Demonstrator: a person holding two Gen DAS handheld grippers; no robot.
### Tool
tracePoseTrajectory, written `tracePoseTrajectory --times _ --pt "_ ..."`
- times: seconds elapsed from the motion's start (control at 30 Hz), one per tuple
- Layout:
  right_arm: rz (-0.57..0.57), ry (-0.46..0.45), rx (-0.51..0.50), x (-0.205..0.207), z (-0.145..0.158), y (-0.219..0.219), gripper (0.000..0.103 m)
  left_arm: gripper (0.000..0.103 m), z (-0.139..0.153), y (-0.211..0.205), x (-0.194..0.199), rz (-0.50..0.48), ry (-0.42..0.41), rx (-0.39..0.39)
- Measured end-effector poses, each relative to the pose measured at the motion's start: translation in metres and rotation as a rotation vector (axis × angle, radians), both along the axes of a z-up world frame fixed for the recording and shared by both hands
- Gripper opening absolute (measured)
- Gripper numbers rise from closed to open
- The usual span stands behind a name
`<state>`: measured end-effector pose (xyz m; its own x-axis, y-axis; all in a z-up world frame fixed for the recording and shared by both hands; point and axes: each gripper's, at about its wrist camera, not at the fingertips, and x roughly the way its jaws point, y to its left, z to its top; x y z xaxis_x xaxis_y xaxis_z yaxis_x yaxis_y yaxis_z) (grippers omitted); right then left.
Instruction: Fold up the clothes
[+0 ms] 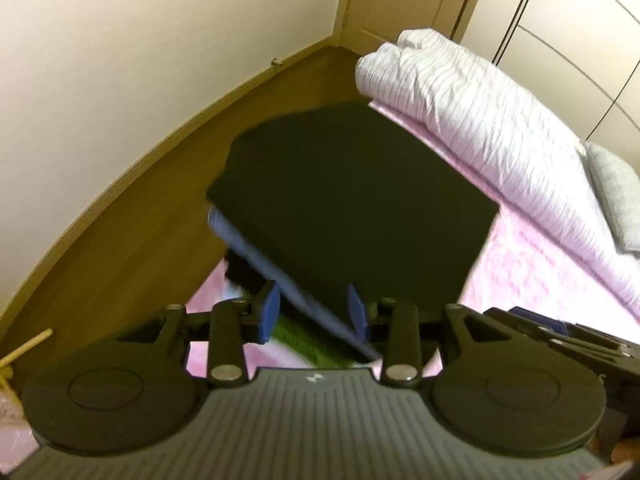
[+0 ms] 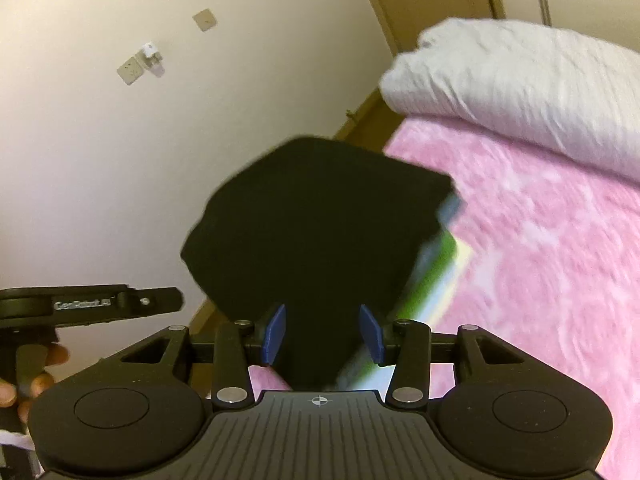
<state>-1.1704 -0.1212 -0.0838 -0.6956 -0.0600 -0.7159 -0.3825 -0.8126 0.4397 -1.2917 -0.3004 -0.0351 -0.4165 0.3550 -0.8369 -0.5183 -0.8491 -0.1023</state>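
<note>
A folded dark garment (image 1: pixel 352 204) with blue, green and white print on its underside is lifted above the pink bed (image 1: pixel 532 264). It also shows in the right wrist view (image 2: pixel 316 232). My left gripper (image 1: pixel 314 314) has its blue fingers (image 1: pixel 269 316) spread, with the garment's near edge running between them. My right gripper (image 2: pixel 322 334) likewise has its fingers (image 2: pixel 370 334) apart around the garment's near corner. Both views are motion-blurred, and the contact points are hidden by cloth.
A rolled white duvet (image 1: pixel 480 120) lies along the bed's far side, also in the right wrist view (image 2: pixel 532 92). A grey pillow (image 1: pixel 616 196) sits at right. Wooden floor (image 1: pixel 132 236), cream wall and a door lie to the left. The pink sheet (image 2: pixel 540 280) fills the right.
</note>
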Motion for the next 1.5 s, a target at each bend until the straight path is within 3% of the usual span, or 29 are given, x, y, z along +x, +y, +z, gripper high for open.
tracePoseTrajectory --times 0.13,0.43,0.57,0.7,0.8,0.87,1.0,1.23,1.5 --pt "0.007 -0.025 -0.019 0.035 0.005 -0.004 0.045 0.034 0.003 -0.007 0.053 0.027 0.017 -0.042" --pt "0.137 0.123 0.201 0.123 0.06 -0.008 0.045 0.034 0.024 -0.012 0.169 0.074 0.134 -0.014" --pt "0.179 0.129 0.168 0.162 0.074 -0.001 0.045 0.034 0.031 -0.011 0.213 0.141 0.164 0.004" --pt "0.204 0.128 0.154 0.2 0.08 0.005 0.045 0.034 0.034 -0.017 0.257 0.217 0.134 0.071" --pt "0.197 0.149 0.086 0.235 0.084 0.016 0.045 0.034 0.035 -0.018 0.29 0.241 0.117 0.1" --pt "0.192 0.155 0.065 0.255 0.089 0.021 0.045 0.034 0.037 -0.015 0.312 0.258 0.121 0.095" --pt "0.235 0.16 0.12 0.286 0.096 0.023 0.045 0.034 0.038 -0.005 0.351 0.283 0.125 0.048" --pt "0.313 0.105 0.114 0.319 0.088 0.021 0.045 0.034 0.029 0.003 0.397 0.312 0.1 0.018" --pt "0.354 -0.033 0.172 0.315 0.072 0.018 0.045 0.034 0.009 0.0 0.41 0.34 0.049 0.037"
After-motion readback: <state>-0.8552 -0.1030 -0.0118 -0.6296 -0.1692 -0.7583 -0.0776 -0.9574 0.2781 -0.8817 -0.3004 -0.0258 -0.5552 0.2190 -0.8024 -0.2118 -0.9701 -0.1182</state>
